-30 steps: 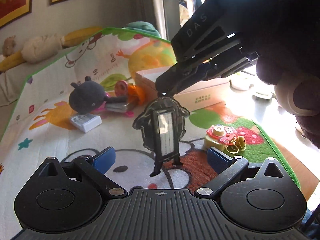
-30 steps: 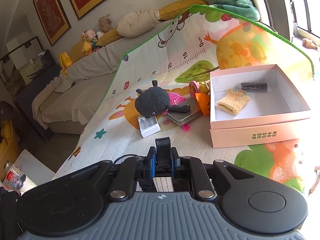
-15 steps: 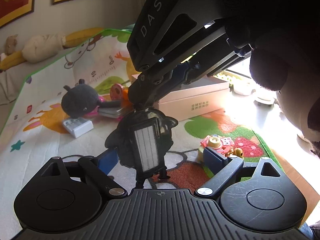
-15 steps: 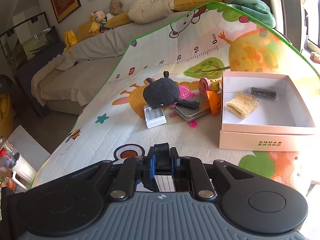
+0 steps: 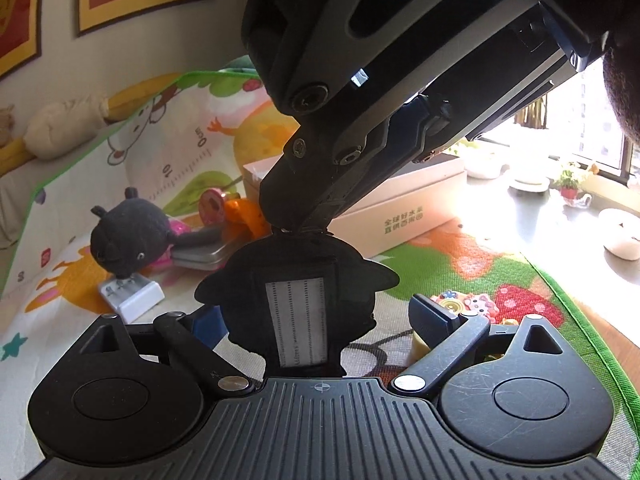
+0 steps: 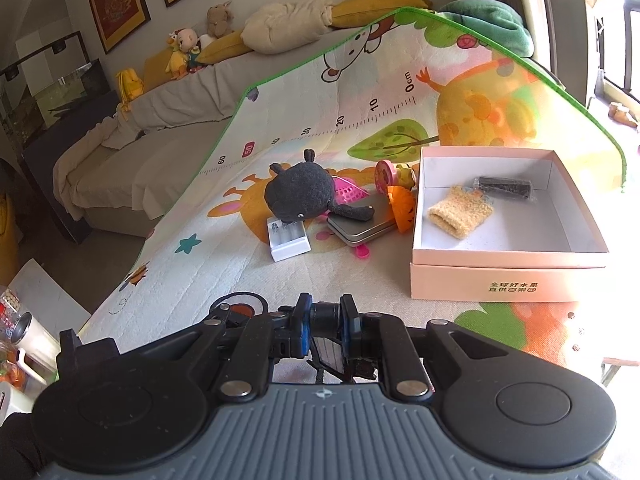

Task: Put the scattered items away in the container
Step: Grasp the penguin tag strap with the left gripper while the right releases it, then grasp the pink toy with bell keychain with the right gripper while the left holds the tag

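A flat black figure-shaped tag [image 5: 296, 280] with a white striped label hangs from my right gripper [image 5: 296, 220], which is shut on its top tab. In the right wrist view that gripper [image 6: 324, 316] pinches the black tab, and the tag [image 6: 332, 354] dangles below the fingers. My left gripper [image 5: 320, 316] straddles the tag's lower half. Its jaws are closing, and both blue pads [image 5: 434, 312] still stand apart from the tag. The pink box [image 6: 508, 280] sits to the right on the play mat and holds a yellow knitted cuff [image 6: 460, 216] and a black packet [image 6: 504, 188].
Left of the box lie a black plush [image 6: 300, 196], a white battery case [image 6: 288, 240], a silver tin [image 6: 360, 224] and an orange toy [image 6: 402, 206]. A small yellow and pink toy [image 5: 464, 308] lies by my left gripper's right finger. The mat's green edge [image 5: 580, 320] runs close on the right.
My left gripper has closed in on the hanging tag, which now sits low between its fingers. The right gripper fills more of the left wrist view. Its grip is unchanged.
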`<act>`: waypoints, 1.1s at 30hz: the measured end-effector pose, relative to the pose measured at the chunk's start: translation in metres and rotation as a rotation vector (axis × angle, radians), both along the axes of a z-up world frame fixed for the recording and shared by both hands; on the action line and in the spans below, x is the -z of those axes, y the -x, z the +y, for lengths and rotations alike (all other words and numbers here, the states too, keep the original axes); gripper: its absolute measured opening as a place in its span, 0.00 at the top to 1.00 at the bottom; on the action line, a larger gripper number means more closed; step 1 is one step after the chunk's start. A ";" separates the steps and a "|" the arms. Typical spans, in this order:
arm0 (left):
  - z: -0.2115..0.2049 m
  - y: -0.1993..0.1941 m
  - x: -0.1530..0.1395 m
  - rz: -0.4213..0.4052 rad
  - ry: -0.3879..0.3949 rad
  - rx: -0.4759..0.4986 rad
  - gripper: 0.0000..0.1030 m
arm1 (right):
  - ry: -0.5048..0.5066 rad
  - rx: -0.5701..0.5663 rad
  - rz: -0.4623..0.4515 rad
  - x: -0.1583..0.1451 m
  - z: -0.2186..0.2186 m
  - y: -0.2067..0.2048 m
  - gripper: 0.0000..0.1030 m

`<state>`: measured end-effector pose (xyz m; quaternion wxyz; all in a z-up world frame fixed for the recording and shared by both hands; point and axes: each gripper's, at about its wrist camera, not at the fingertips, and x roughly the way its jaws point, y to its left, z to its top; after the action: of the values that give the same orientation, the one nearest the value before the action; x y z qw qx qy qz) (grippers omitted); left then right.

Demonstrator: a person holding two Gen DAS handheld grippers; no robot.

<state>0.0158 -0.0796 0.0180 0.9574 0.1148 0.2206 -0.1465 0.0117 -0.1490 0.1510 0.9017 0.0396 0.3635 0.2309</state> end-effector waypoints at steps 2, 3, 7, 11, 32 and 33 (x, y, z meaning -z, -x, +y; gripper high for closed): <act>0.001 0.001 0.000 -0.022 -0.013 -0.010 0.20 | -0.004 0.005 0.000 0.001 -0.003 0.001 0.87; 0.003 0.001 -0.001 -0.028 -0.014 -0.012 0.25 | -0.008 0.008 0.000 0.001 -0.006 0.001 0.87; 0.003 0.004 -0.004 -0.037 -0.030 0.011 0.25 | -0.034 0.004 0.000 0.002 -0.013 0.002 0.86; 0.005 0.013 -0.006 -0.031 -0.019 0.035 0.25 | -0.049 -0.010 -0.051 0.001 -0.023 0.011 0.78; 0.039 0.056 -0.017 0.037 0.035 -0.002 0.26 | 0.169 -0.047 -0.065 0.095 -0.061 0.018 0.24; 0.039 0.055 -0.018 0.036 0.034 0.002 0.26 | 0.189 -0.059 -0.059 0.098 -0.057 0.017 0.27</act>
<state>-0.0394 -0.0410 0.0364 0.9550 0.0962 0.2352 -0.1530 -0.0049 -0.2063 0.0532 0.9045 -0.0634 0.3580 0.2231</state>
